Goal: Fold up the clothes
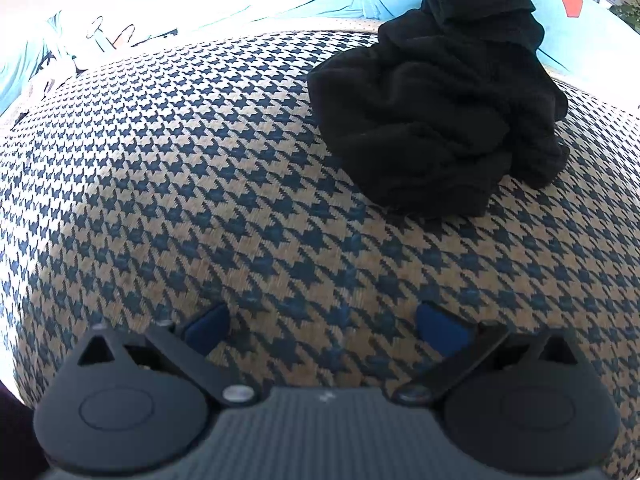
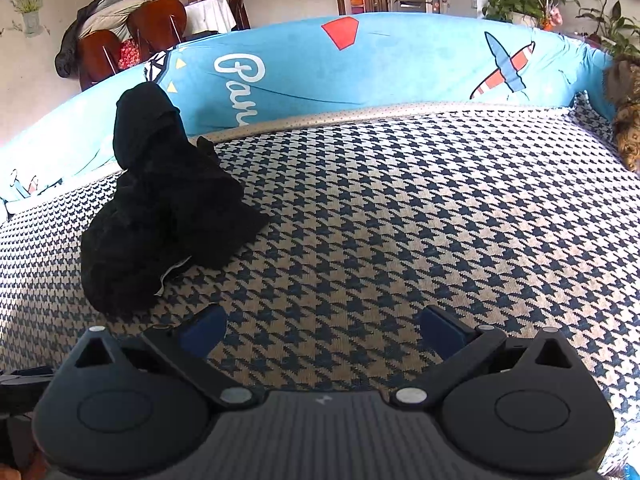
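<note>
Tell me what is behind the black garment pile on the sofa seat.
Behind the black garment pile rises the blue printed sofa back, with white lettering. The pile hides part of that cover and part of the houndstooth seat.

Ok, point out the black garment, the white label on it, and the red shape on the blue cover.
black garment (image 1: 436, 108): left wrist view, middle of the crumpled heap.
white label (image 2: 173, 272): right wrist view, strip at the heap's lower edge.
red shape (image 2: 341, 32): right wrist view, centre of the print.
</note>
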{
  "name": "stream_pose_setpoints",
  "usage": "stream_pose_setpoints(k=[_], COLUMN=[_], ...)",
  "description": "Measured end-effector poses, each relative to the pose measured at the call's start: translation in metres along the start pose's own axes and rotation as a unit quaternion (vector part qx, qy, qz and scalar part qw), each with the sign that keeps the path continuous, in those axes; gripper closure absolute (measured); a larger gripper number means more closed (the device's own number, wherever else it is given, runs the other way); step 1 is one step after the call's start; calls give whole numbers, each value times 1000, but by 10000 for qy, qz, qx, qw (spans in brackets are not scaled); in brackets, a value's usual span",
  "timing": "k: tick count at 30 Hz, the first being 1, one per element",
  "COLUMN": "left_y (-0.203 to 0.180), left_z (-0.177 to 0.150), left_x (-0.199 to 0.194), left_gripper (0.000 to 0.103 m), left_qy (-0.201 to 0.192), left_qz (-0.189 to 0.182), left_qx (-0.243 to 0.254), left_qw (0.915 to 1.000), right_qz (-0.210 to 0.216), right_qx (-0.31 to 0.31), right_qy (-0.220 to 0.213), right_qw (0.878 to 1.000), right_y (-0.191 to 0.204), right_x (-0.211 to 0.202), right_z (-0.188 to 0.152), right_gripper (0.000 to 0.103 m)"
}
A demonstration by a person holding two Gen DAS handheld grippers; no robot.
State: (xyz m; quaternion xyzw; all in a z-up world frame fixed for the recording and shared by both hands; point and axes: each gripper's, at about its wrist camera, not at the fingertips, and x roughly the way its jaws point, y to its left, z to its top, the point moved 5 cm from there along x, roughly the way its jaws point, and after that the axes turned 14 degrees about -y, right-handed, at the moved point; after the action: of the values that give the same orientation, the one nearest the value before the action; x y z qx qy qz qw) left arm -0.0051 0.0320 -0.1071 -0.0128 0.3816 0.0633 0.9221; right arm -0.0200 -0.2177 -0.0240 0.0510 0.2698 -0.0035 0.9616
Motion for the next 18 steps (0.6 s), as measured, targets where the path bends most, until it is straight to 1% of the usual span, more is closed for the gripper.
stream_pose_setpoints(k=[9,13,15,18], left_y=[1,2,2,3], left_z=[1,1,2,3], left_x=[1,2,2,3], left_gripper=[0,0,0,0], left_qy=[61,53,69,94], left_qz=[83,105,117,146], left_qx=[-35,-52,-62,-77], left_qw=[9999,9999,9999,9998], right_qz=[-131,-28,27,172], right_qx=[105,61,30,91], right_qy=[-252,-343,-319,-132], right_qw=[9995,9994,9995,9997], right_y=[-4,-4,-3,-2], right_x=[-5,-7,-6,-5], right_z=[0,2,2,1], right_gripper=[0,0,0,0])
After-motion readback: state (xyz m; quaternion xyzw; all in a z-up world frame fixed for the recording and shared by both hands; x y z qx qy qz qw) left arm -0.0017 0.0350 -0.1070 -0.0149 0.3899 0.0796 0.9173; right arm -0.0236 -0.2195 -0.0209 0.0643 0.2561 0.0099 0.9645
